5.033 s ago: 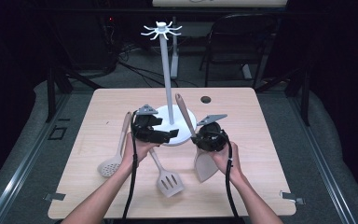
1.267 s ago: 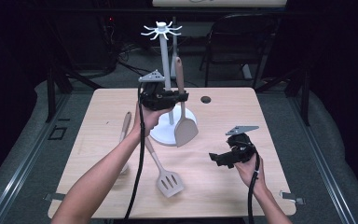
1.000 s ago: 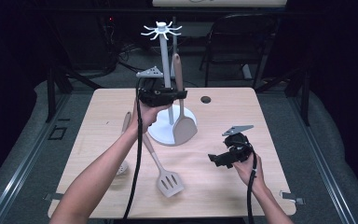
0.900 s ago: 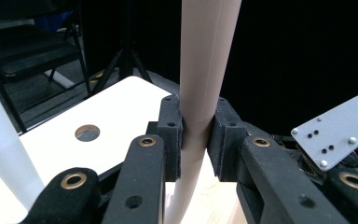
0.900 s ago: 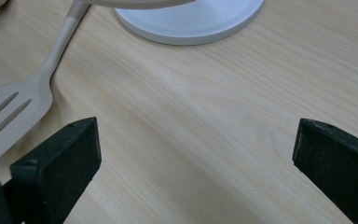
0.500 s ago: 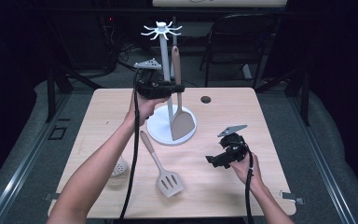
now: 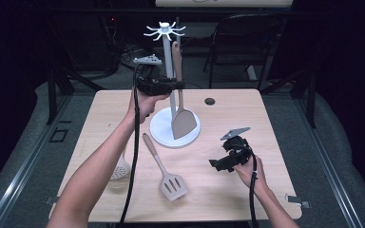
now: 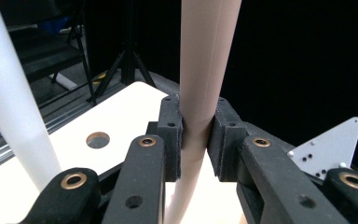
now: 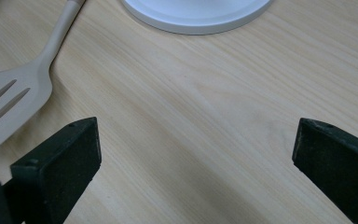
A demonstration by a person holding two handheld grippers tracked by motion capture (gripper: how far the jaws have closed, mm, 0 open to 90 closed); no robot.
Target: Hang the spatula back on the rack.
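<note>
Spatula (image 7: 183, 121) hangs upright beside the white stand's (image 7: 167, 71) pole, its blade over the round base, its handle clamped between the narrow jaws of the left gripper (image 8: 196, 140). Right gripper (image 9: 193, 172) rests low over the worktop (image 7: 275, 128), jaws spread wide and holding nothing, near a slotted turner (image 7: 171, 183)

A beige spatula (image 7: 182, 118) is seen, clamped by the black left gripper (image 8: 193, 135); the stand (image 7: 166, 61) is painted white; pale wood grain is shown on the table (image 7: 228, 114).
</note>
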